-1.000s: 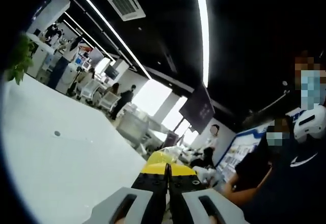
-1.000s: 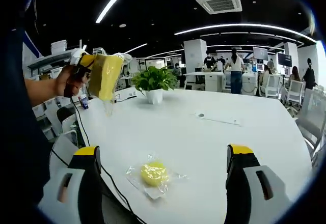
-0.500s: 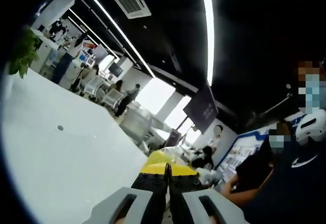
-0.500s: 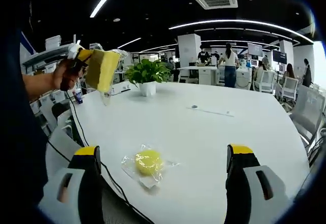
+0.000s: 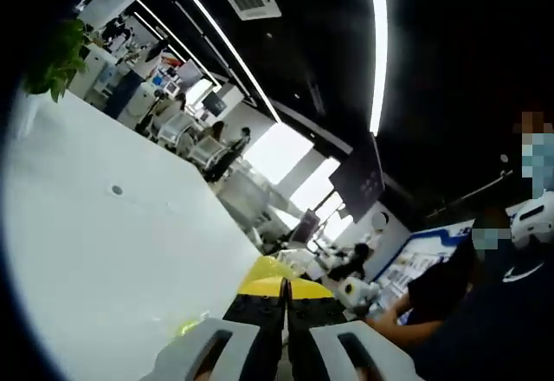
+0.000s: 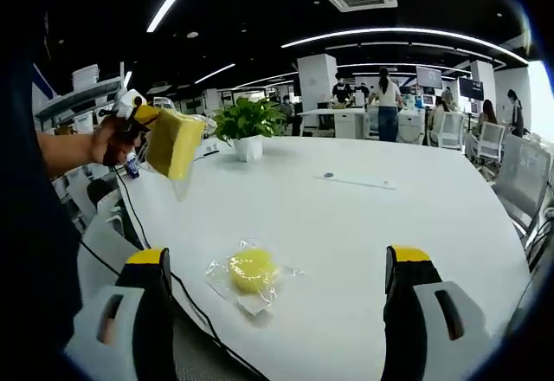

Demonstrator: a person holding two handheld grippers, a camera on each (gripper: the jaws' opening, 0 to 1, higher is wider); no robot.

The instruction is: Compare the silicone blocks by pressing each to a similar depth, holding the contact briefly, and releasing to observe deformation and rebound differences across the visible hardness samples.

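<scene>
1. In the right gripper view the right claw (image 6: 281,312) is spread wide, its two yellow-tipped jaws rising at 7 and 5 o'clock with nothing between them but the white counter (image 6: 381,225).
2. A round yellow block in a clear bag (image 6: 250,270) lies on the counter between those jaws, nearer the 7 o'clock one and touching neither.
3. At 10 o'clock a hand (image 6: 111,141) holds the left claw (image 6: 154,138) up off the counter, pinching a flat yellow block in a bag (image 6: 173,143).
4. A potted plant (image 6: 247,130) stands on the counter at 11 o'clock, beyond that raised block.
5. In the left gripper view the left claw's (image 5: 286,290) jaws are pressed together on the yellow block's edge at 6 o'clock.
</scene>
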